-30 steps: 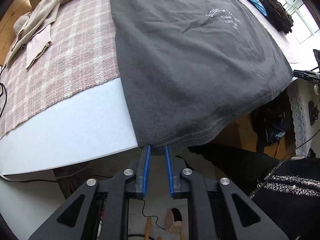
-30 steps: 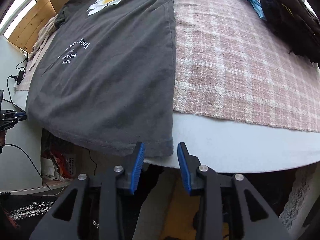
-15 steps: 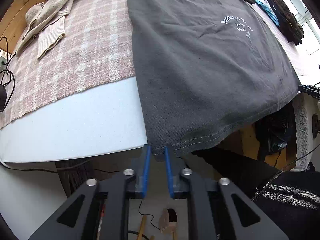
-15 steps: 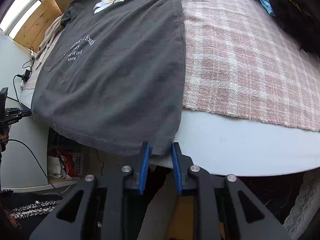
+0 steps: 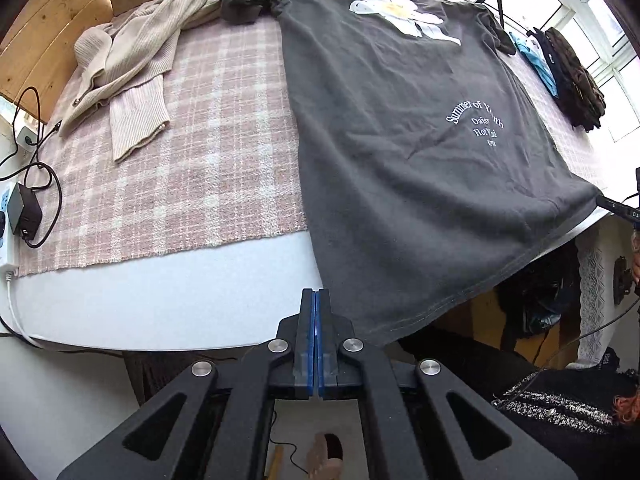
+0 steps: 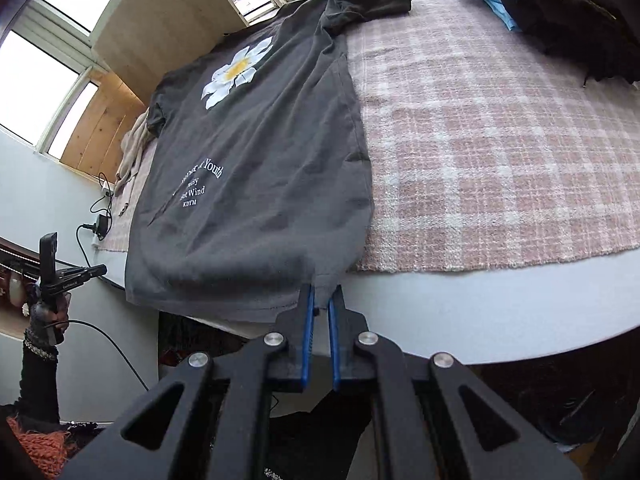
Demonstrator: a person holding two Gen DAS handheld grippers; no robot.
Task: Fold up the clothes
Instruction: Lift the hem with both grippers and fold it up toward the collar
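A dark grey T-shirt (image 5: pixel 400 168) with a daisy print (image 5: pixel 400 12) and white lettering lies flat on a pink plaid blanket (image 5: pixel 192 168), its hem hanging over the near edge. My left gripper (image 5: pixel 316 293) is shut at the hem's left corner, which disappears behind its fingers. In the right wrist view the same T-shirt (image 6: pixel 256 184) runs down to my right gripper (image 6: pixel 321 294). That gripper is shut on the hem's right corner, and the cloth sits pinched between the blue pads (image 6: pixel 309 312).
A beige cardigan (image 5: pixel 136 68) lies at the blanket's far left. Dark clothes (image 5: pixel 576 80) and a blue garment (image 5: pixel 540 68) are piled at the far right. A power strip with a charger (image 5: pixel 20 216) sits at the left edge. The white surface edge (image 5: pixel 160 292) shows below the blanket.
Both grippers closed on the hem corners, the right from well apart. Both then rose, so more of the shirt and blanket shows, and the right corner is lifted.
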